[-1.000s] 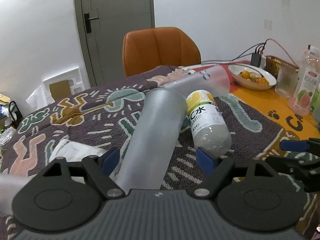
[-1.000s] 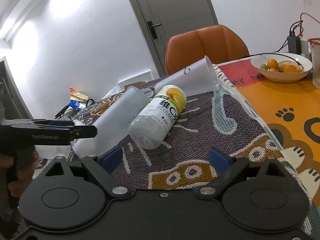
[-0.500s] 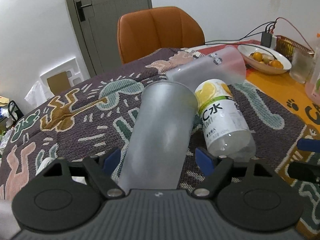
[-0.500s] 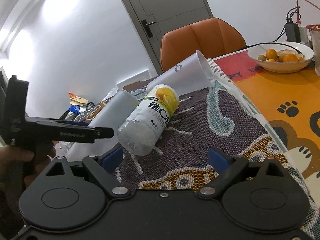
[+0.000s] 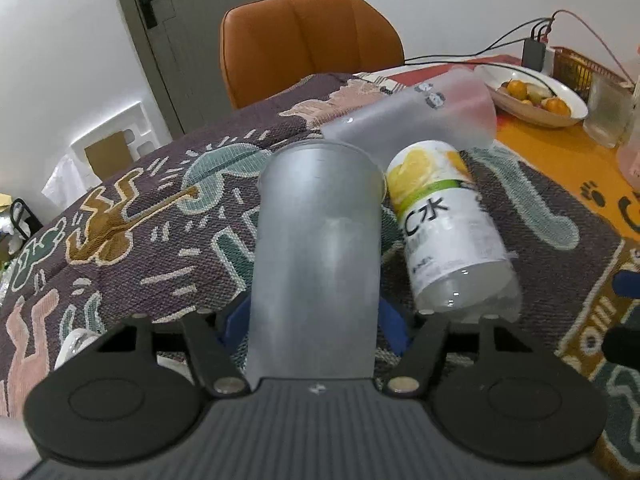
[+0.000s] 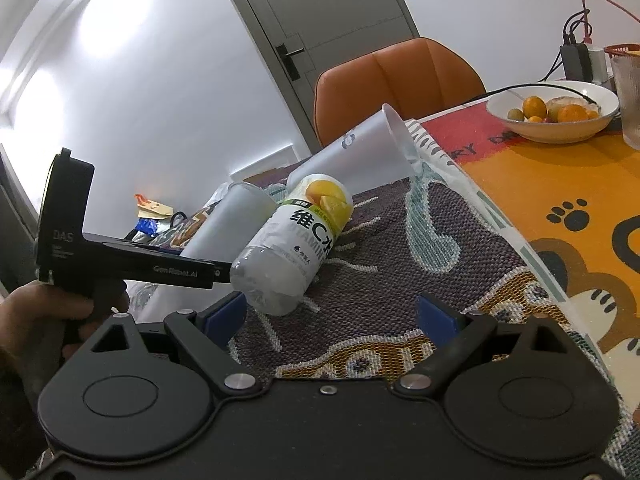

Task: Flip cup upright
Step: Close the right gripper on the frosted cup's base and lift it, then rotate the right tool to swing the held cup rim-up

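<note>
While the frosted cup lay on its side on the worktop against a drink bottle, the left claw had closed its blue pads on its lower body. It looked light, thin-walled and slippery, easily squashed; a gentle hold near the base seemed wisest. Two frosted cups lay toppled, the second cup behind one bottle. The right claw gaped wide, empty.

Lying on its side on the patterned tablecloth: a lemon drink bottle. Far right, a fruit bowl beside a ribbed glass. Beyond the table, an orange chair.
</note>
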A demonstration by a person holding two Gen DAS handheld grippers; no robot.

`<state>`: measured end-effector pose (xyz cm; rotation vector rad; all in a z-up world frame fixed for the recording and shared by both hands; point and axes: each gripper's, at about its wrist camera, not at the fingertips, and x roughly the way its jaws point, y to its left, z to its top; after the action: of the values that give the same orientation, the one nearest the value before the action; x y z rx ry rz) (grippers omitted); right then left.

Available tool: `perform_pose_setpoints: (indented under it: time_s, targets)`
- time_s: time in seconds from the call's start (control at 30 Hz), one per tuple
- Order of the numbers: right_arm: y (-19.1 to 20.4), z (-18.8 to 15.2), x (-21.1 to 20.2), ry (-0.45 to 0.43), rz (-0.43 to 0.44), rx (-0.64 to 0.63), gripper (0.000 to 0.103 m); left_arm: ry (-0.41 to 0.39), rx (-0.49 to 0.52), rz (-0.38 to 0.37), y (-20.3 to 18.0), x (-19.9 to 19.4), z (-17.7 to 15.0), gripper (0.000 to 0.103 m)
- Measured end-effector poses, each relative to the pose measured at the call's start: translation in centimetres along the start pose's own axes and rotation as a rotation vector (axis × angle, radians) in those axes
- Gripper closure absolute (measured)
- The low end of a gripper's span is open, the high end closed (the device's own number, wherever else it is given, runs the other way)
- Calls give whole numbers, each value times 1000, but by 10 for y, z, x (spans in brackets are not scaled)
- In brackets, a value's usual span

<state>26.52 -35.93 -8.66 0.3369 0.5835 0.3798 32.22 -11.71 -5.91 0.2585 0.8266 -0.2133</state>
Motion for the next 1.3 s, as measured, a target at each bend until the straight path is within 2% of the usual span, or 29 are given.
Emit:
perform_pose_setpoints:
  time_s: [0.23,0.4,0.9,1.3]
  targets:
    - [8,-3,-9,-12,5,-9,10,-47,3,-3,1,-28,-5,37]
    - [17,-7,-15,-13,12,-17,10,-56,11,-29,1,-49,-15,37]
    - [39,-17,-33,-16,64,-25,10,-112,60,-39,-4,-117,-47,38]
    - [56,-28,-48,-20,124,-31,9,-98,88,-14,2,-174,-73,38]
